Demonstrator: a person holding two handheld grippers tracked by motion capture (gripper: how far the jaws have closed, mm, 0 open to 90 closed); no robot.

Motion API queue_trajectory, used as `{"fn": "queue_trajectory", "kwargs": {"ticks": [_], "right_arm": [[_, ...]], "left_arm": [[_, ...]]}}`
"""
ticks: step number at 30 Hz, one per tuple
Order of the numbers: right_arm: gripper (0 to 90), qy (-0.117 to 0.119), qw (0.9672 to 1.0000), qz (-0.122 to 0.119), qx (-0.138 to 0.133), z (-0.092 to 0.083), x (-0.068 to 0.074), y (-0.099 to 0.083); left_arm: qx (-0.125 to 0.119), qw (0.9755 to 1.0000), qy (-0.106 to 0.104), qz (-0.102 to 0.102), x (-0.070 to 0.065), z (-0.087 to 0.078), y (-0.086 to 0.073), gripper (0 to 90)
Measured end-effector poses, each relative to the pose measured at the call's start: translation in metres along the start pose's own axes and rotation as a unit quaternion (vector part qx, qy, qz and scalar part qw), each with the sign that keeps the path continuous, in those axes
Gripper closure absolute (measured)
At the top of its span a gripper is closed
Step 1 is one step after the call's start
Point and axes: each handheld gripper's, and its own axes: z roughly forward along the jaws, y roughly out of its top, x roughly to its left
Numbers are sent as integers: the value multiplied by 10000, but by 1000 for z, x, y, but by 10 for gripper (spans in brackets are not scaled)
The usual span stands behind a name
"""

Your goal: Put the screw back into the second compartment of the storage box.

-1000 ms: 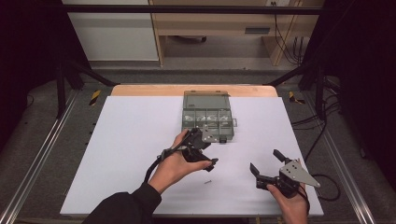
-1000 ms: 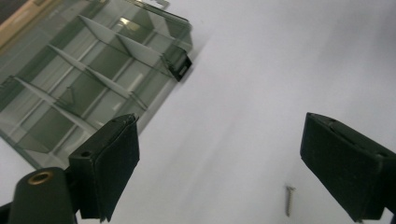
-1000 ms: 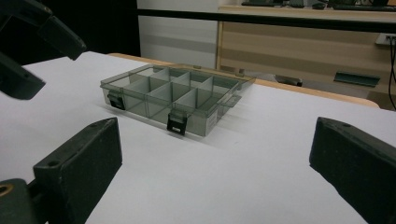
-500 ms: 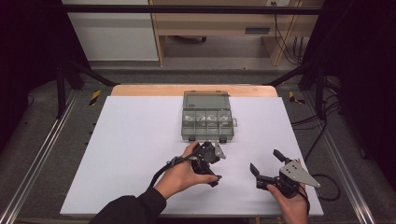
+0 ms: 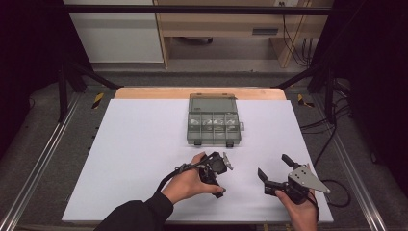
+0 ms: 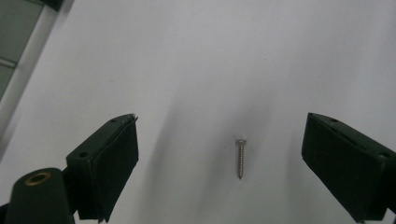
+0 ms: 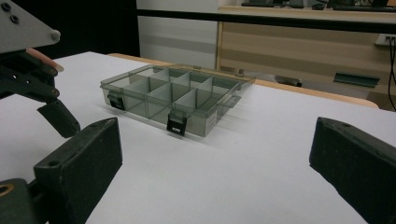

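White tabletop [image 5: 144, 144] sheet carries a smoky-grey compartment box [image 5: 213, 123] at centre, toward the upper half of the high view; box lid shut with two dark latches on its near side, dividers visible through the lid.

Left tongs [image 5: 217, 177] sit lower centre of the high view, held in the left hand [image 5: 187, 182], pointing down at the sheet; jaws spread wide. In the left gripper view a small silver screw [image 6: 240, 157] lies flat on the white surface between the two jaws, nearer the right-hand jaw than the left-hand one, touching neither; head toward the top of the frame, tip toward the bottom; whether the jaws touch the sheet cannot be told.

Right tongs [image 5: 274, 169] lower right of the high view, held in the right hand [image 5: 300, 211], jaws spread wide, nothing between them; in the right gripper view they face the box across bare sheet, left tongs showing at upper left of that frame.

Open room: bare sheet between box and both tongs, and a wide bare area at the left of the frame; right tongs lie near the sheet's right and bottom edges; wooden table edge shows beyond the box.
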Motion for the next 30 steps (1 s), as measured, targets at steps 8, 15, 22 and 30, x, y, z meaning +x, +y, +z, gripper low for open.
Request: {"fn": "queue_trajectory", "kwargs": {"ticks": [8,15,22,30], "right_arm": [[27,2,10000,-4,4,0,0,0],[27,-2,10000,-8,-1,0,0,0],[28,1,10000,-9,2,0,0,0],[28,1,10000,-17,3,0,1,0]], "left_arm": [[104,9999,-128,-42,1,-1,1,138],[197,9996,-178,23,1,0,0,329],[360,9989,-281,125,-1,2,1,520],[492,9979,-359,206,-2,6,1,633]]}}
